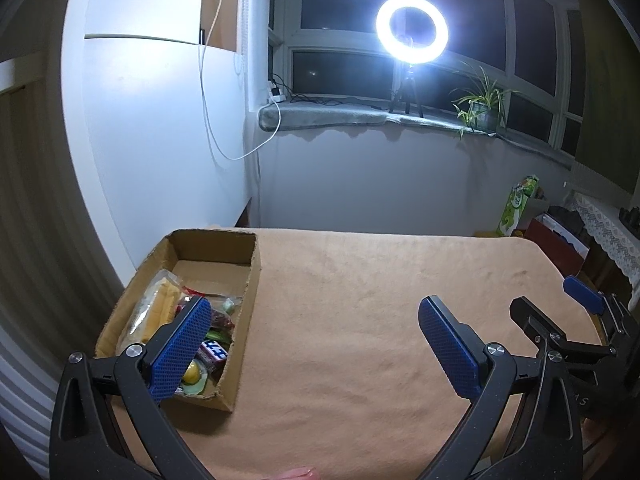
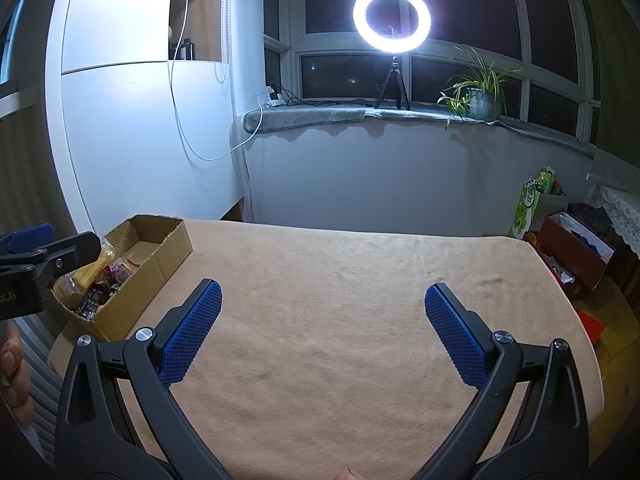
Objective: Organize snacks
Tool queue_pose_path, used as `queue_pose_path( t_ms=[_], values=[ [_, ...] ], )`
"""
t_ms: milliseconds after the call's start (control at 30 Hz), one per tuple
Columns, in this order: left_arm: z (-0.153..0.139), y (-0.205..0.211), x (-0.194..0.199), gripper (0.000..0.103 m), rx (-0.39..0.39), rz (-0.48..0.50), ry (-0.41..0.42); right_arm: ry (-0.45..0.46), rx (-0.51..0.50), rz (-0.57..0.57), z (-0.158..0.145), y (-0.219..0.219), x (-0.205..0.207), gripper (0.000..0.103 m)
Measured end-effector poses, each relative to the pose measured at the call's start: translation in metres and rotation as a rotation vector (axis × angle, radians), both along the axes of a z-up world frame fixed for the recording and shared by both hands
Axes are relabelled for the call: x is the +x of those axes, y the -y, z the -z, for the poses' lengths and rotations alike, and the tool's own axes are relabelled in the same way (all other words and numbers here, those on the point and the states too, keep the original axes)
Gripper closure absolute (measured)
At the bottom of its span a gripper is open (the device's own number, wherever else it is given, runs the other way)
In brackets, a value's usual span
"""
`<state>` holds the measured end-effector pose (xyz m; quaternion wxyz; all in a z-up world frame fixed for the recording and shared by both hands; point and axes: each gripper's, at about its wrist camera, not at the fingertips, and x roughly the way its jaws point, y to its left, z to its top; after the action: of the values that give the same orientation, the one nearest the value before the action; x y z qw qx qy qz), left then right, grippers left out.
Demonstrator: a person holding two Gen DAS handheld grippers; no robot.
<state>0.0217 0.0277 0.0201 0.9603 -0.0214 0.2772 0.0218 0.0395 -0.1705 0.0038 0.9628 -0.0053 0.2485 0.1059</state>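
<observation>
- Lit by ring light (image 2: 391, 19) on the windowsill; tan-covered bench (image 1: 360, 320) bare of loose items.
- Snacks (image 1: 192, 320) lay packed in cardboard box (image 1: 256, 276) at far left.
- Left tool (image 1: 316, 344) gaped wide, empty, beside box.
- Right tool (image 2: 324, 332) gaped wide, empty, over bare cloth.
- Judged near finished; next, perhaps only tidying packets inside box.

A table (image 2: 360, 300) covered with a tan, slightly napped cloth (image 1: 360, 320) carries the scene. Directly on the cloth, at the table's far left edge, lies an open cardboard box (image 1: 250, 304) with snack packets (image 1: 160, 312) piled in its near half. The box's far half shows bare cardboard floor.
</observation>
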Motion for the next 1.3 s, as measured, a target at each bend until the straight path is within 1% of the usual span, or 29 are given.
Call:
queue_pose_path(
  t_ms=[1300],
  values=[
    [-0.0027, 0.002, -0.0077, 0.0, 0.015, 0.006, 0.009, 0.008, 0.001, 0.0, -0.0032, -0.0021, -0.0038, 0.0]
  ],
)
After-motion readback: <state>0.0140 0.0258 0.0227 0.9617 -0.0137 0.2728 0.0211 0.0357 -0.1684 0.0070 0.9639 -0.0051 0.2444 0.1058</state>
